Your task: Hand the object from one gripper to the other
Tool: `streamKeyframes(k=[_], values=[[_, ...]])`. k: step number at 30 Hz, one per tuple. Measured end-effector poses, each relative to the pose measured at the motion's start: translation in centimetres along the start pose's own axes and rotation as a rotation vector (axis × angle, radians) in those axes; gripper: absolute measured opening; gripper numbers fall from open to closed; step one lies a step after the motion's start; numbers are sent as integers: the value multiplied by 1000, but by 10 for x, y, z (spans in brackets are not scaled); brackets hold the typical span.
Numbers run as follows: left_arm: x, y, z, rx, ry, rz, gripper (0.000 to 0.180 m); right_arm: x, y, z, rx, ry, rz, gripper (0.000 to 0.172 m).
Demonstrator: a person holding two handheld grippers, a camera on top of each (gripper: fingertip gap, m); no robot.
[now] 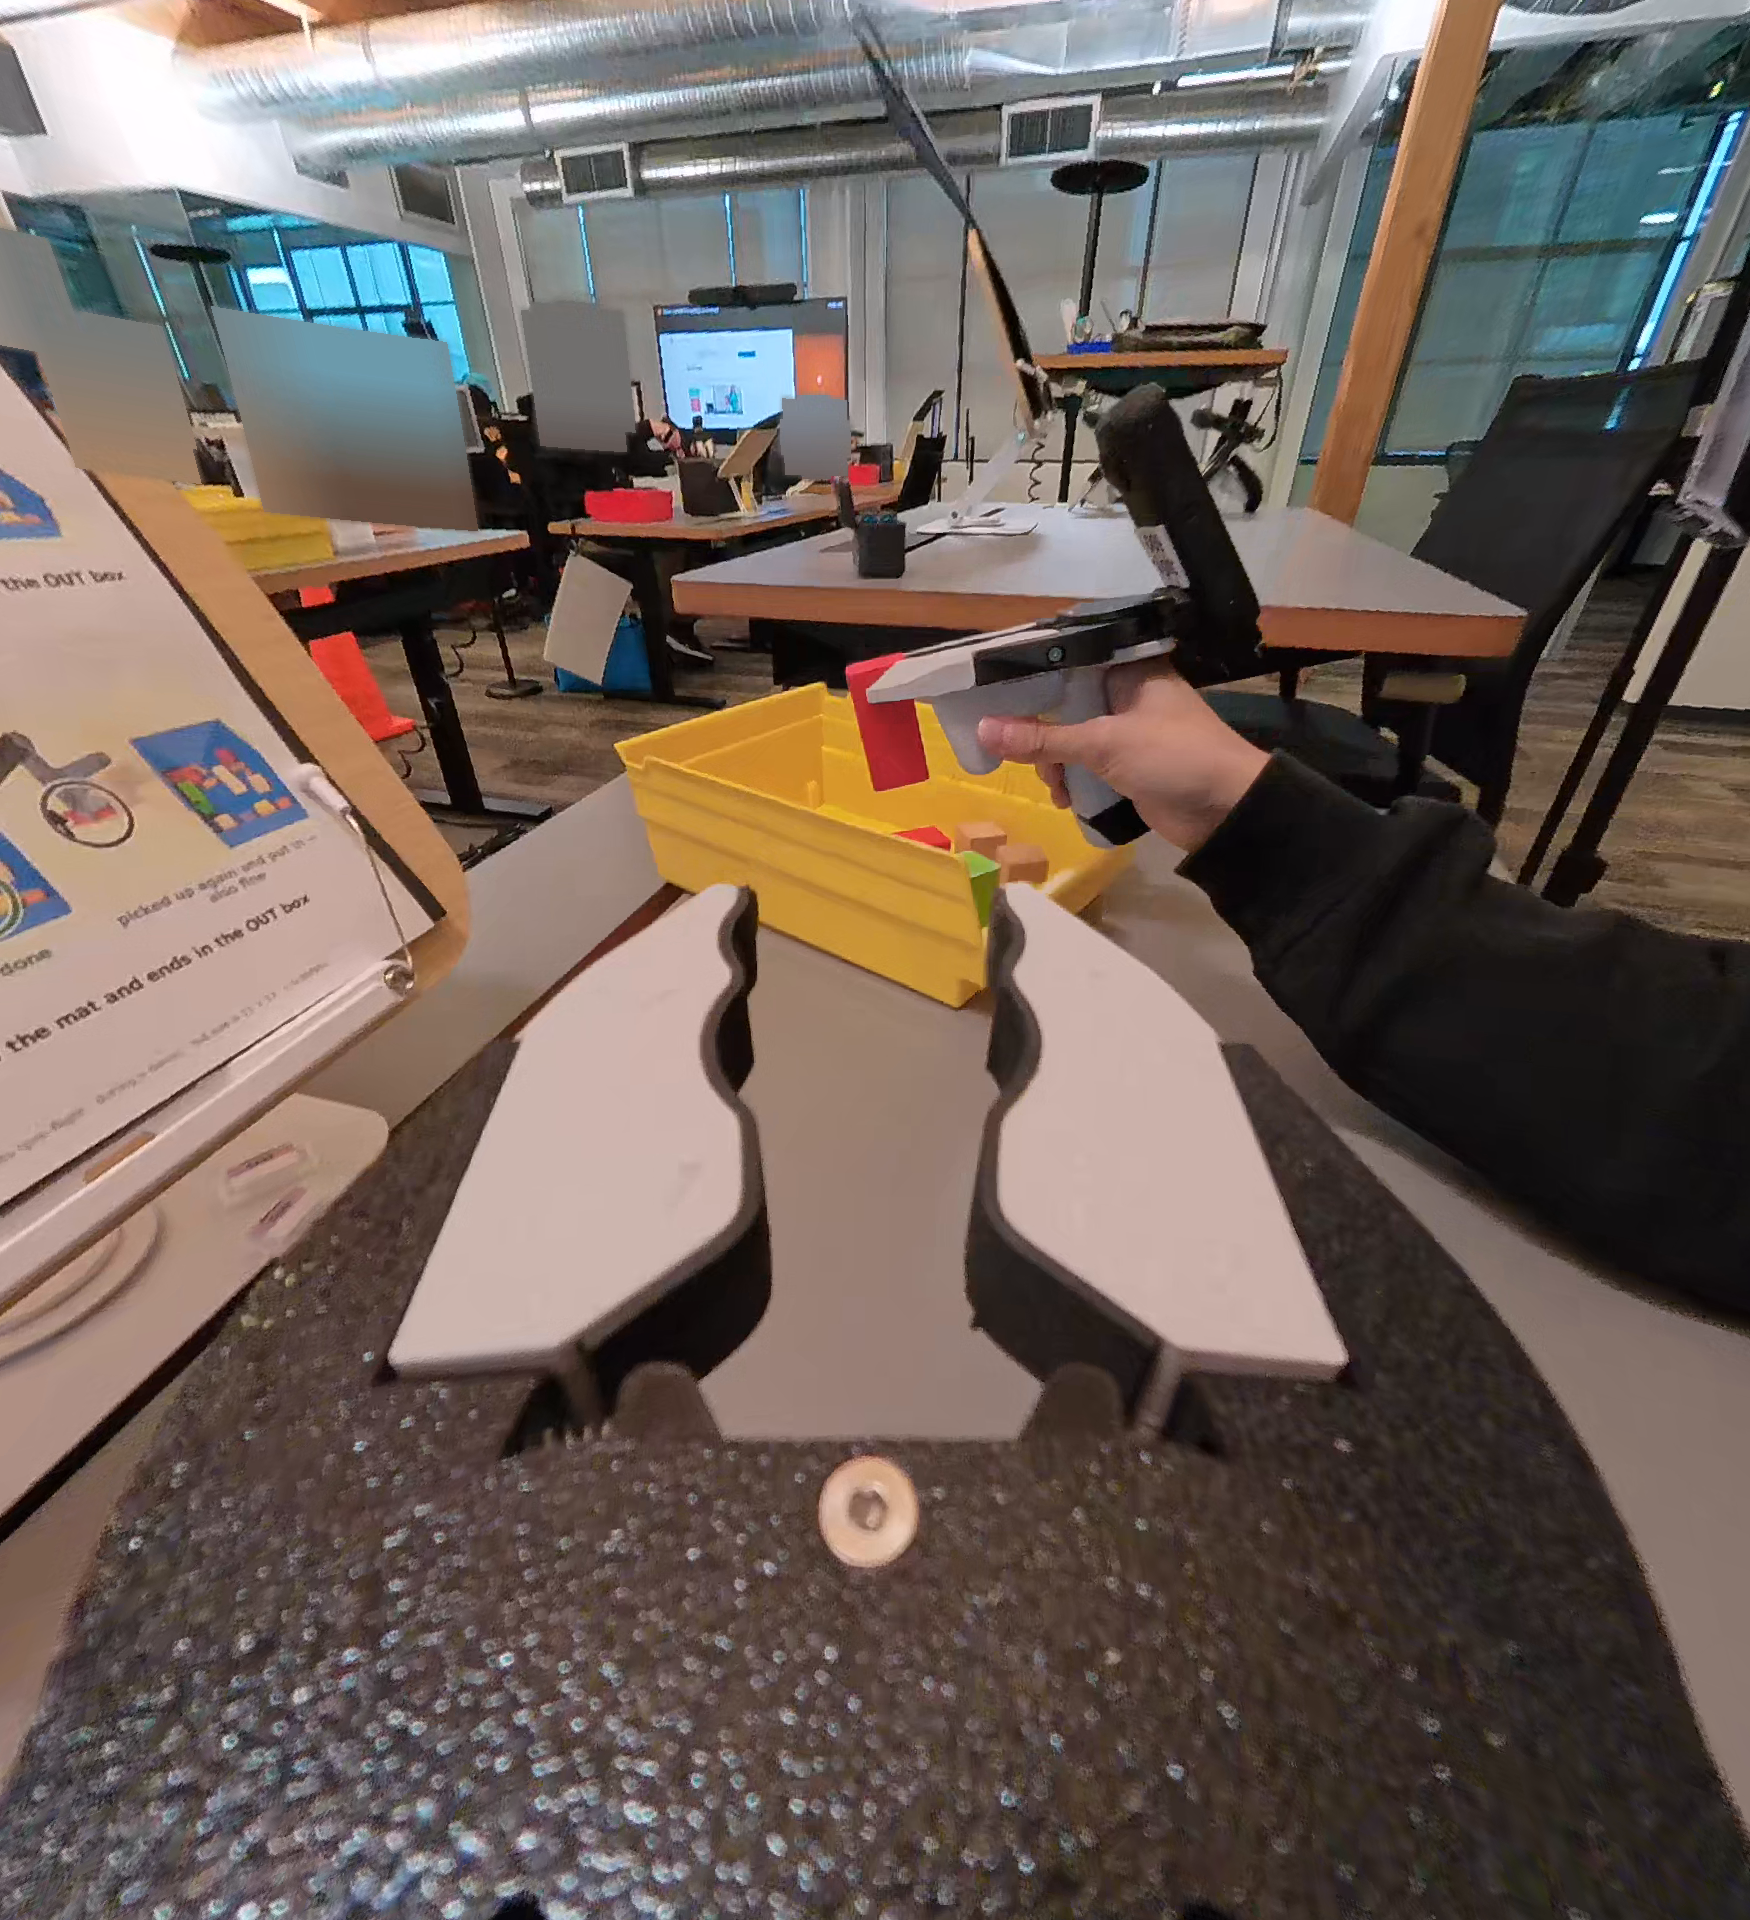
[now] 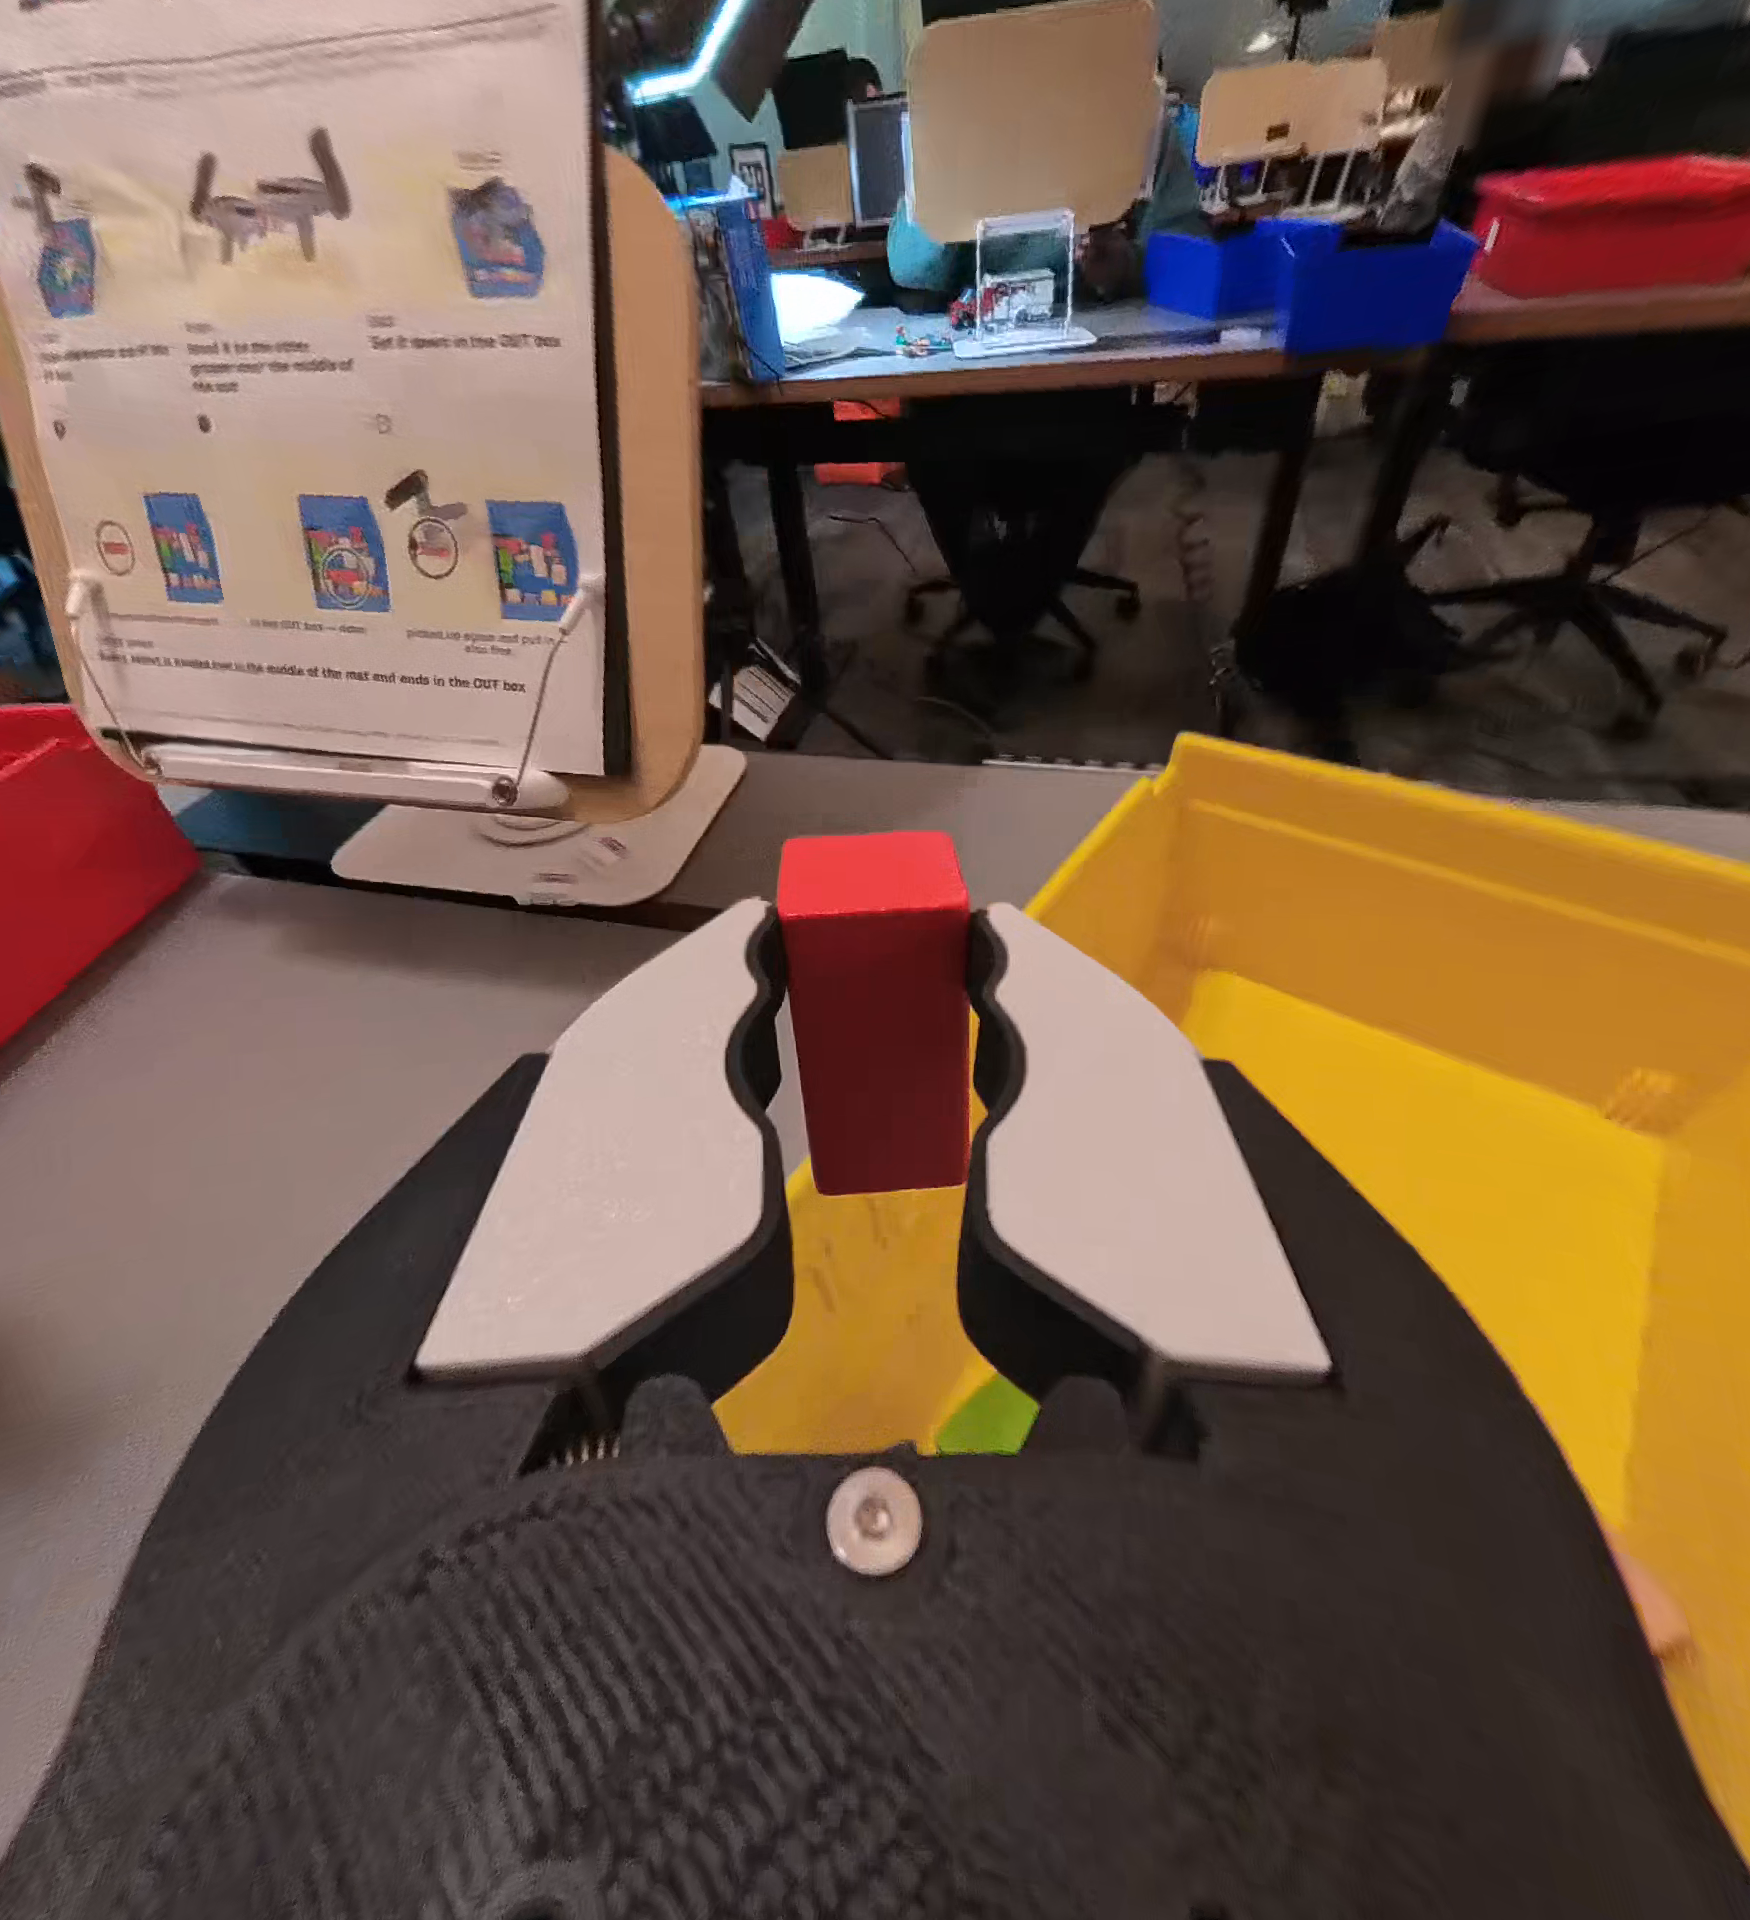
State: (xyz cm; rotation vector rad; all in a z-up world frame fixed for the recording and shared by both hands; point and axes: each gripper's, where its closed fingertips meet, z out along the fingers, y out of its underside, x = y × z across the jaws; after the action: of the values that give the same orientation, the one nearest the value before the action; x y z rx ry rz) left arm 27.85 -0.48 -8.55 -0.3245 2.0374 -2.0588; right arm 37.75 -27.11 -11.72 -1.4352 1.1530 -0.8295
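Jaws first: the right gripper [image 2: 873, 914] is pinching a red rectangular block [image 2: 876, 1029] near its top end, both dark pads pressing on its sides, while the left gripper [image 1: 869, 914] is standing spread apart with only bare grey tabletop [image 1: 860, 1195] between its fingers. The block is hanging nearly upright, slightly tilted, above the yellow bin [image 1: 798, 831], where a green block [image 1: 981, 878], a red block [image 1: 925, 837] and two tan wooden cubes [image 1: 1001, 847] are lying. A hand [image 1: 1141, 758] in a dark sleeve is gripping the right tool's handle, and an instruction sheet on a stand [image 1: 123, 779] is standing at the left.
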Motion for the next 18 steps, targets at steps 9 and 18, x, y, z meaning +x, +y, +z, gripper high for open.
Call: streamKeyframes(k=[9, 18], values=[[-4, 12, 2, -66, -25, 0, 38, 25, 64, 26, -182, 107, 205, 35], [-25, 2, -18, -84, -172, 12, 39, 24, 26, 12, -81, 173, 137, 88]])
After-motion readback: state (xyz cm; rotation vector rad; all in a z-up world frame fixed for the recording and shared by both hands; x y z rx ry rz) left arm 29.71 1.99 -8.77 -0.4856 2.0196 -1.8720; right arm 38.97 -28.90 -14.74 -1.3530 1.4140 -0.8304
